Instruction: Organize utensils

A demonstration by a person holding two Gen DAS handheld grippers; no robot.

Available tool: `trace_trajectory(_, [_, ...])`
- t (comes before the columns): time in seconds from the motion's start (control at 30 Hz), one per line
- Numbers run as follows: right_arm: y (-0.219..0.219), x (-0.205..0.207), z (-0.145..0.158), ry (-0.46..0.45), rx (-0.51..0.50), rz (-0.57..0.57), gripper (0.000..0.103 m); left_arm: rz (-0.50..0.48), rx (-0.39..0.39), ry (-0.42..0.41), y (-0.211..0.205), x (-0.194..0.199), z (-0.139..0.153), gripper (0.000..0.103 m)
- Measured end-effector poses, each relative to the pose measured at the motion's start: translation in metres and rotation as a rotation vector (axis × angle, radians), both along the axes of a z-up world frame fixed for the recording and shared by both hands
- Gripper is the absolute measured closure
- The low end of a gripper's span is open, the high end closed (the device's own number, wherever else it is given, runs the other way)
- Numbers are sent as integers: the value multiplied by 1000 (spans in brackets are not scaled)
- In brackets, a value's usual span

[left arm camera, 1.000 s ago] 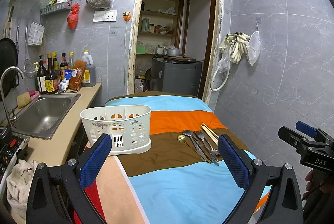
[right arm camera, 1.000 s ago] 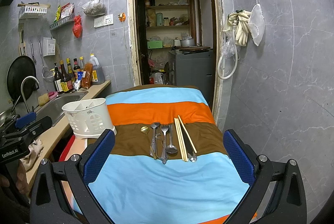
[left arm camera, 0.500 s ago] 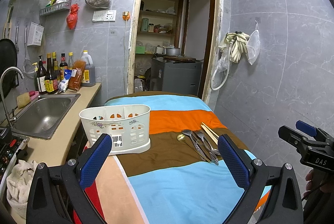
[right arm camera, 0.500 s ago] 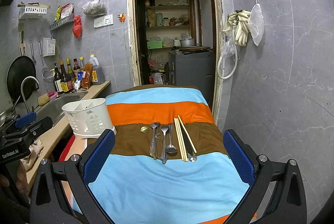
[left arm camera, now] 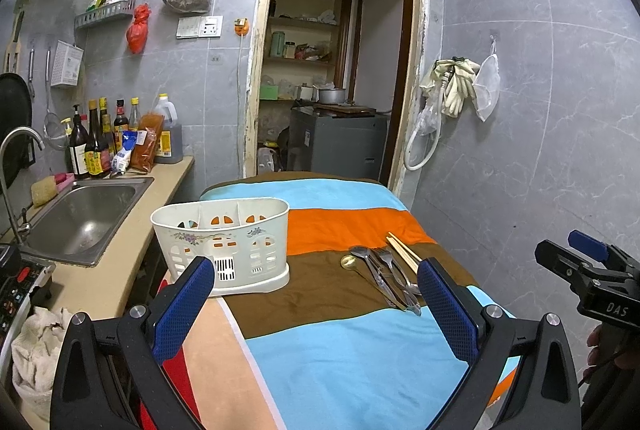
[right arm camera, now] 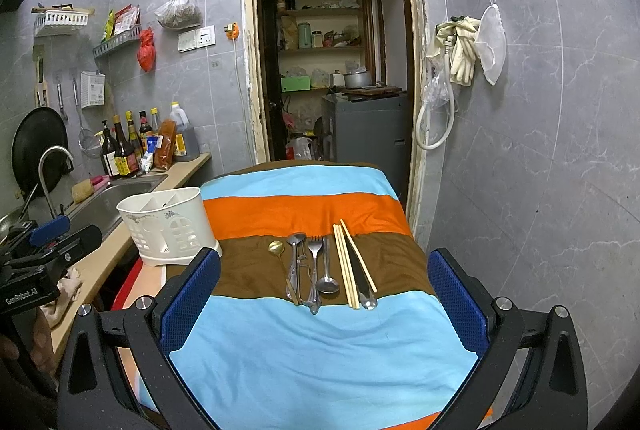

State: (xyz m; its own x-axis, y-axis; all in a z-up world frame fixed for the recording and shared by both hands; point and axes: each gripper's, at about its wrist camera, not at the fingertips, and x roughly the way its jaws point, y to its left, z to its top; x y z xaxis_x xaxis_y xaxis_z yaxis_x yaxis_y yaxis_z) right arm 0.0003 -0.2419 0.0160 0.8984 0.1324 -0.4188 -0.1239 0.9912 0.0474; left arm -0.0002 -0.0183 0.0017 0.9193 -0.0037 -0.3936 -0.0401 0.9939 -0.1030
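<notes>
White plastic, the cutlery basket (left arm camera: 224, 244) stands upright on the striped cloth (left arm camera: 340, 358) at the left edge of the bench, seen from the left wrist. Just this side of it the left tool (left arm camera: 312, 304) hangs above the cloth with its blue pads wide apart and nothing between them. The utensils (left arm camera: 384, 276) lie in a loose bunch on the brown stripe, well to the right of the basket, with the chopsticks (left arm camera: 404, 253) at the far right of the bunch. The right tool (left arm camera: 588, 270) pokes in at the right edge of this view; from here I cannot tell how its fingers stand. To my eye nothing is sorted yet, so the step in hand is the first pick. The left tool would do well to steady the basket rather than reach across.

From the right wrist the row is clearer: a gold spoon (right arm camera: 277, 249), a fork (right arm camera: 315, 270) among steel spoons, then the chopsticks (right arm camera: 345, 266), all lying lengthways, handles toward the camera or away, some overlapping. The right tool (right arm camera: 324, 304) is spread wide and empty, lined up over the near ends of the row. I would take an outer piece first, the gold spoon or the chopsticks, pinching near the middle so it does not swing, and keep clear of the tangled steel ones. The basket (right arm camera: 168, 226) shows dividers inside; which slot suits which piece I cannot tell.

Against the earlier frames almost nothing differs: both tools hang where they did, spread as wide, and no utensil has shifted.
</notes>
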Motion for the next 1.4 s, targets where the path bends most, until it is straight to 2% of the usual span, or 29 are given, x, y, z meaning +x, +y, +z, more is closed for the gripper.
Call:
trace_trajectory(0.47, [-4,13,10,-33,-45,-2,1,-22,29,-53,6,18,15,1])
trace_trajectory(0.73, [-9,34,22,-47,-64,-14,1,-32,40,-63,-2,45,23,1])
trace_trajectory(1.13, [-37,107,21,-47,-62,22,1,-6,52,-77,-32,106,18,1])
trace_trajectory(1.4, [-51,165,2,19,-42,68,1,35,69,-57,-46,157,3,1])
